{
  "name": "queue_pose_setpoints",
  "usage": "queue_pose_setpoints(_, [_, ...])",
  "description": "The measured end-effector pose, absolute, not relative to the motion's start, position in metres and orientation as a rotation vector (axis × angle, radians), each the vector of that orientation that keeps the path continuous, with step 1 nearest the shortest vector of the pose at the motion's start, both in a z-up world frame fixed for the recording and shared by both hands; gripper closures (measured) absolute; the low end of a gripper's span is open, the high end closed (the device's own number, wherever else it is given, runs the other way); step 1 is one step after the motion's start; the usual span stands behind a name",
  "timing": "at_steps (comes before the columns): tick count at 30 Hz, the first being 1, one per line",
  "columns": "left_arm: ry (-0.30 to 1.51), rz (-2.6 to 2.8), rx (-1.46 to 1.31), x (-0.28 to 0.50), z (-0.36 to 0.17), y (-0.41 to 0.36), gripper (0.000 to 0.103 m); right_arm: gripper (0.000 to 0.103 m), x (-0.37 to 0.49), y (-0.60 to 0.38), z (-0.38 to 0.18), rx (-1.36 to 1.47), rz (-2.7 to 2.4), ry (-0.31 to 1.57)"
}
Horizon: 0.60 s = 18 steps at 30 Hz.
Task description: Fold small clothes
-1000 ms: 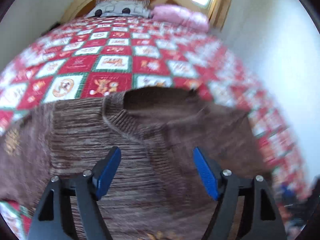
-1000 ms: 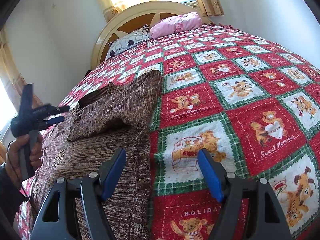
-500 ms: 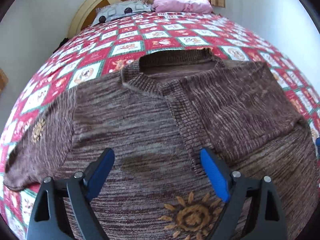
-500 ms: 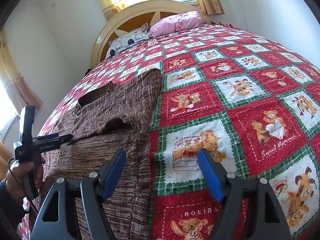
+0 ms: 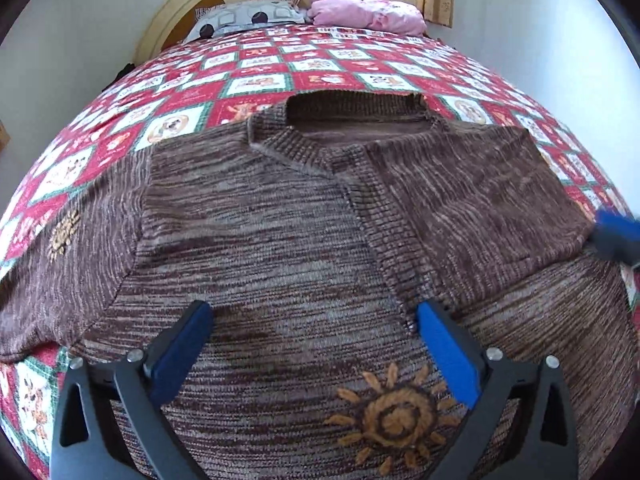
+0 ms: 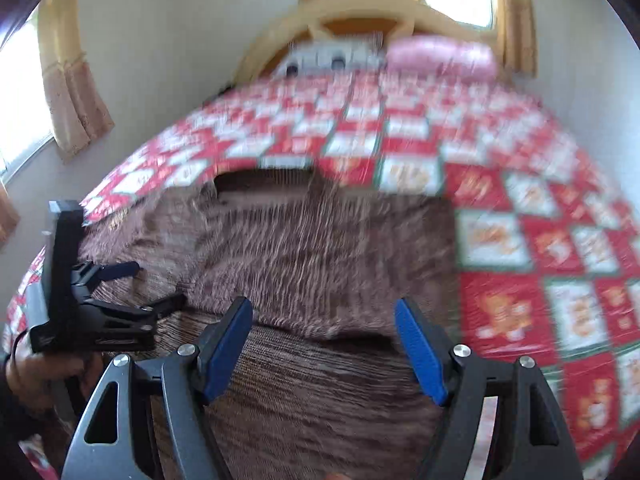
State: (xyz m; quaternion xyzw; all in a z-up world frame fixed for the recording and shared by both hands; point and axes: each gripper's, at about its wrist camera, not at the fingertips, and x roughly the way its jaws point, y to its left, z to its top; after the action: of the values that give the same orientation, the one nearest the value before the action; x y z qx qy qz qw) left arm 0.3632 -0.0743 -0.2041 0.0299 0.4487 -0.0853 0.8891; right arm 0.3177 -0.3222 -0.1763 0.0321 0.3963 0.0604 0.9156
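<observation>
Left claw spread wide, empty, hovering over sweater chest; neck-to-hem axis runs straight ahead. We see unfolded sleeve off its left, nearest. Right claw likewise parted, empty, above folded side.

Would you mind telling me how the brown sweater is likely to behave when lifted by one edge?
The brown sweater probably flops and drapes: its folded-over sleeve lies limp. The thick ribbed knit suggests some weight and good grip, unlikely to slip.
</observation>
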Motion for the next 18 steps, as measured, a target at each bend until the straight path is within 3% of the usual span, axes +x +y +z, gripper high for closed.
queue_pose_setpoints(2, [0.93,-0.185,0.062,0.363,-0.203,-0.073,0.0,0.029,0.322,-0.329,-0.199,0.136,0.111,0.908])
queue_pose_setpoints(7, [0.942,-0.19,0.062,0.354,-0.197,-0.065,0.0,0.029,0.299,-0.323,-0.205,0.082,0.085,0.898])
queue_pose_setpoints(18, [0.864,-0.01,-0.016,0.308,-0.168,0.068,0.0,0.029,0.32,-0.244,-0.16,-0.029,0.091,0.788])
